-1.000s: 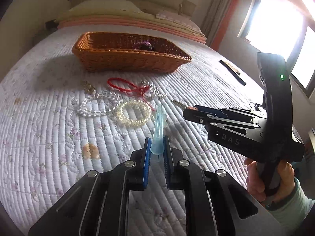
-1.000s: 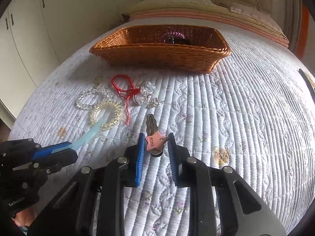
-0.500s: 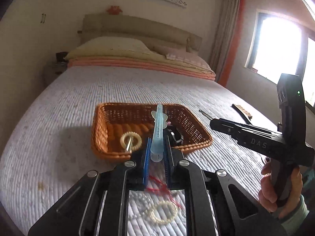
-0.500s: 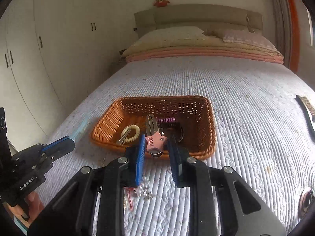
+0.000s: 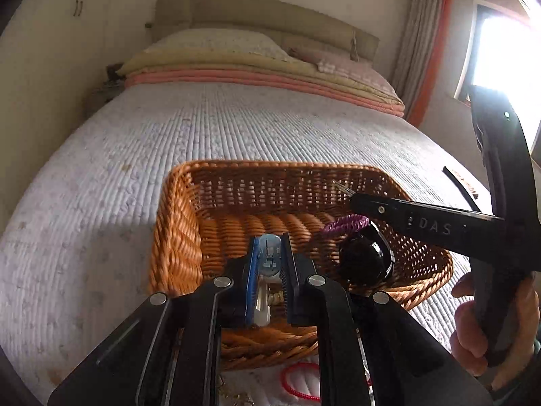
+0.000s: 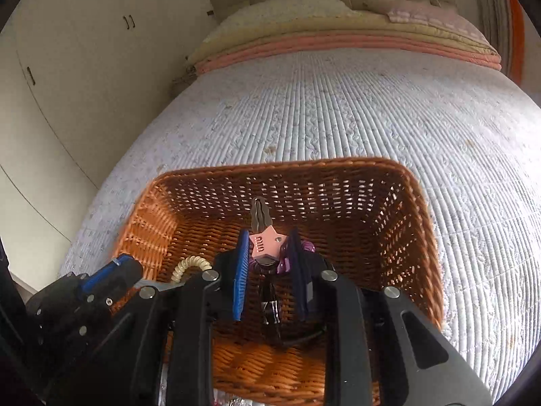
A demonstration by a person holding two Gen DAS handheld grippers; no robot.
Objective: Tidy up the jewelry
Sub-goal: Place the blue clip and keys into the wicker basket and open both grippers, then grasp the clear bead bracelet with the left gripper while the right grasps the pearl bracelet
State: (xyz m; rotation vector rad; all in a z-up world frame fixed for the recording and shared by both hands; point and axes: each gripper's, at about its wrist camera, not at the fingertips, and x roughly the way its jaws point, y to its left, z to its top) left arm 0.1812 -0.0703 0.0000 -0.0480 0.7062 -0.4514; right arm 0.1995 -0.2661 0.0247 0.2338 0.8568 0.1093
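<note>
My left claw [image 5: 268, 264] is over the wicker basket [image 5: 175, 237] on the bed [image 5: 101, 176], clamped on a pale blue clip [image 5: 269, 253] that hangs above the basket floor. My right claw [image 6: 267, 253] is over the same basket [image 6: 416, 223], pinching a pink star-shaped clip [image 6: 265, 245], its metal prong pointing at the far wall. A purple coil tie [image 5: 345, 223] lies inside; a red cord [image 5: 297, 384] lies on the quilt outside.
</note>
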